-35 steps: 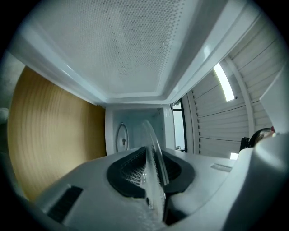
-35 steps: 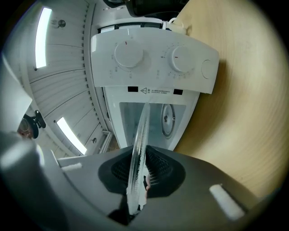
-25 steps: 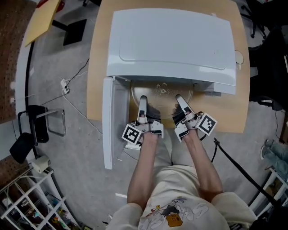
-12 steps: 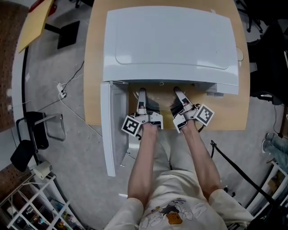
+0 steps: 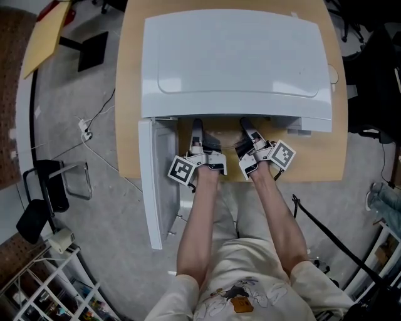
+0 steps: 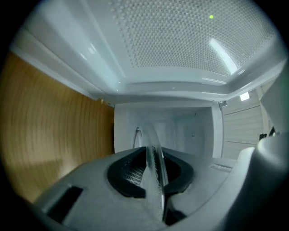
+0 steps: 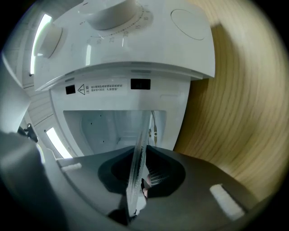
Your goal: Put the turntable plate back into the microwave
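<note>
The glass turntable plate [image 6: 153,149] stands edge-on between the left gripper's [image 6: 151,173] jaws, which are shut on its rim and have just closed a little further on it. The right gripper [image 7: 137,180] is likewise shut on the plate's [image 7: 142,140] other rim. Both point level into the white microwave's [image 5: 235,56] open cavity [image 6: 180,131]. In the head view the left gripper [image 5: 198,135] and right gripper [image 5: 246,133] reach under the microwave's front edge, and its top hides the plate.
The microwave door [image 5: 156,182] hangs open to the left, past the wooden table's [image 5: 319,157] front edge. The control panel with a dial [image 7: 110,11] is to the right of the cavity. A chair [image 5: 47,188] and cables [image 5: 94,135] are on the floor at the left.
Both grippers have moved forward toward the microwave with the plate. The plate, visible in front of the cavity a second ago, is now hidden under the microwave's top.
</note>
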`<action>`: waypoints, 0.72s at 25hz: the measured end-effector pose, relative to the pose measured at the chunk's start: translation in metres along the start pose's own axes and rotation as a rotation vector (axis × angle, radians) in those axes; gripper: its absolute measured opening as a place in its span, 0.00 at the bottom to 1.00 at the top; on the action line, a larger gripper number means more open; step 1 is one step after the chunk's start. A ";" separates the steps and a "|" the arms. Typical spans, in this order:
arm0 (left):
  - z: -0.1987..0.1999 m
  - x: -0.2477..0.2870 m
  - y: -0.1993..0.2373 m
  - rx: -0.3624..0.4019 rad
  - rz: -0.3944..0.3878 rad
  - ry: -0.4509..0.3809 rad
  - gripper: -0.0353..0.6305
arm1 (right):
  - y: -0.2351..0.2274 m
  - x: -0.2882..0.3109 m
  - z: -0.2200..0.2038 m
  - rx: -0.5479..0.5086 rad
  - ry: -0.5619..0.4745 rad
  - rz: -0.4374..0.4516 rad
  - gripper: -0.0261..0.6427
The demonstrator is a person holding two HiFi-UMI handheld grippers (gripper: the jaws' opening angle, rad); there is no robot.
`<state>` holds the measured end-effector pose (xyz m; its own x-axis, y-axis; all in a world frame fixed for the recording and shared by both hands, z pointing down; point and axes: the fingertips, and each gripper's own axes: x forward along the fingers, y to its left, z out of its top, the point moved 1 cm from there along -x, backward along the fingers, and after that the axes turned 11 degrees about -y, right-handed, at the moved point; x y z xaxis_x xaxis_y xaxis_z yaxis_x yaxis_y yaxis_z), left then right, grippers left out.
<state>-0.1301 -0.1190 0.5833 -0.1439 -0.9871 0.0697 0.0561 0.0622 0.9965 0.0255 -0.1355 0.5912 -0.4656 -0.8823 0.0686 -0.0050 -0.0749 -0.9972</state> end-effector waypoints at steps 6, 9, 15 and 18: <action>0.001 0.000 -0.004 -0.017 0.000 -0.012 0.11 | -0.006 -0.003 -0.008 0.007 0.024 0.003 0.18; 0.002 0.001 -0.005 -0.019 0.003 -0.014 0.11 | -0.005 -0.010 -0.017 0.044 0.046 0.005 0.28; 0.000 0.005 -0.002 -0.018 0.004 -0.011 0.11 | 0.006 -0.025 -0.041 0.082 0.124 0.040 0.30; -0.001 0.003 -0.002 -0.012 0.004 -0.004 0.11 | 0.003 -0.023 -0.051 0.049 0.164 0.012 0.17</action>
<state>-0.1297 -0.1224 0.5818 -0.1476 -0.9862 0.0744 0.0689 0.0648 0.9955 -0.0089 -0.0917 0.5848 -0.6034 -0.7961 0.0467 0.0426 -0.0906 -0.9950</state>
